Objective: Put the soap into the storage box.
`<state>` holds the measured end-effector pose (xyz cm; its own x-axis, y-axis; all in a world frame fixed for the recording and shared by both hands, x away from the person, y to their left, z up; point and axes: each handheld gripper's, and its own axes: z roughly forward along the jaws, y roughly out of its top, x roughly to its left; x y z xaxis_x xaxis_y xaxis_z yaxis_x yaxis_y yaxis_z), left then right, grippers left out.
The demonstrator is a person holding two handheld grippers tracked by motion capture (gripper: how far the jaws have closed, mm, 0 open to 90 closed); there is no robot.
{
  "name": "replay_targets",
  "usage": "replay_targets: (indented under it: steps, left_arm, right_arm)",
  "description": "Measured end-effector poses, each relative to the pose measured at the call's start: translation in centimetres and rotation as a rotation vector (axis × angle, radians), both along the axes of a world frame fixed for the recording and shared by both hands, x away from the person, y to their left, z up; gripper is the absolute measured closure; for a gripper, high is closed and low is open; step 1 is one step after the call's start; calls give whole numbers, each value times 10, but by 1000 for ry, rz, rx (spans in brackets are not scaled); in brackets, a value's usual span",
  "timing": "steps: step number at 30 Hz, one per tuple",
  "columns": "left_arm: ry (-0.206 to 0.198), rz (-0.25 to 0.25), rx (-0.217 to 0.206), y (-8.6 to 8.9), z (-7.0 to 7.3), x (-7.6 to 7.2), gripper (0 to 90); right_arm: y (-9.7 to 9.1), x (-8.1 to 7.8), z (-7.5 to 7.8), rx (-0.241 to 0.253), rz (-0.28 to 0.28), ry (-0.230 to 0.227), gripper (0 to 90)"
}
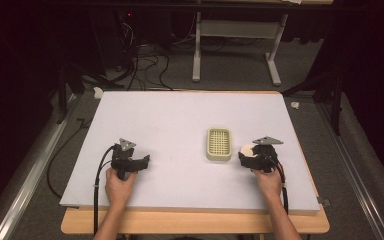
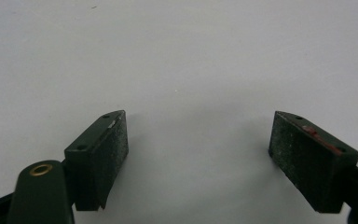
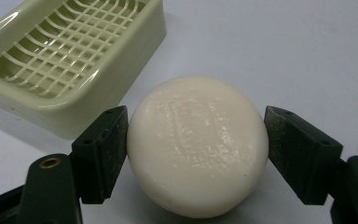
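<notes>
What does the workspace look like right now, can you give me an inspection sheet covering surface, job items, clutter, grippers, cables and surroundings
Surface: pale mat on a wooden table, no marks seen.
Job's things: round white soap between the right gripper's jaws; green soap dish with a grid insert, empty, beside the soap.
Clutter: nothing seen on the mat.
Grippers: right gripper with both jaws against the soap; left gripper open over bare mat, holding nothing.
Cables: one black cable trails from each gripper; the left cable runs off the table's near edge.
Surroundings: dark room, loose floor cables, a white table frame behind.
</notes>
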<state>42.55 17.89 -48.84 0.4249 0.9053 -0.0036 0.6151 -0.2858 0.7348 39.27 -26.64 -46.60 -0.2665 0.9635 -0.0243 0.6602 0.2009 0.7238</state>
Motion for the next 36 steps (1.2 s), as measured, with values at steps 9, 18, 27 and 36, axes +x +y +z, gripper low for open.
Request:
replay_targets:
  steps: [9,18,27,36]
  left_arm:
    - [-2,1,0,0,0,0,197]
    - [1,3,0,0,0,0,195]
    - [-1,4,-3,0,0,0,195]
    - [0,3,-5,0,0,0,195]
  right_arm:
    - [-10,-4,7,54,4,-10,252]
    - [-5,-2,19,51,65,-27,252]
    - [13,7,31,75,136,-58,252]
    - [30,17,38,74,183,-43,252]
